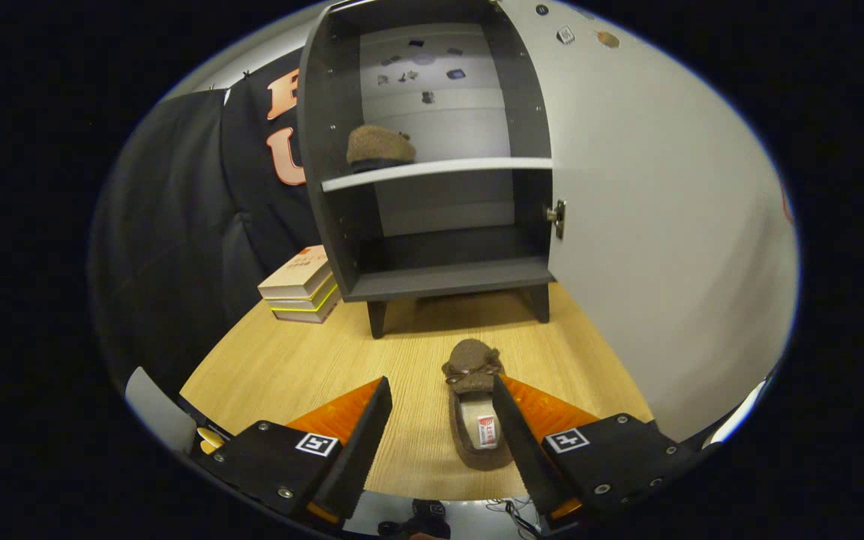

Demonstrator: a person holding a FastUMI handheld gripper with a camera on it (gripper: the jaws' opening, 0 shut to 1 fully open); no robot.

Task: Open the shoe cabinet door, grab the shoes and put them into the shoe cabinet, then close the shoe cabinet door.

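The shoe cabinet (432, 217) stands at 12 o'clock on the table (289, 367), its door (649, 225) swung wide so both shelves are reachable. One shoe (379, 146) is already set on the upper shelf. The second shoe (477, 405) lies between the parted fingers of the gripper (441, 394), against the right finger, ungrasped.

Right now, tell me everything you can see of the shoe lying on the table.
The shoe is a brown fuzzy slipper with a small bow on its toe and a pale insole bearing a label. It lies flat on the wooden table, toe toward the open cabinet, between the open gripper's fingers, close against the right one.
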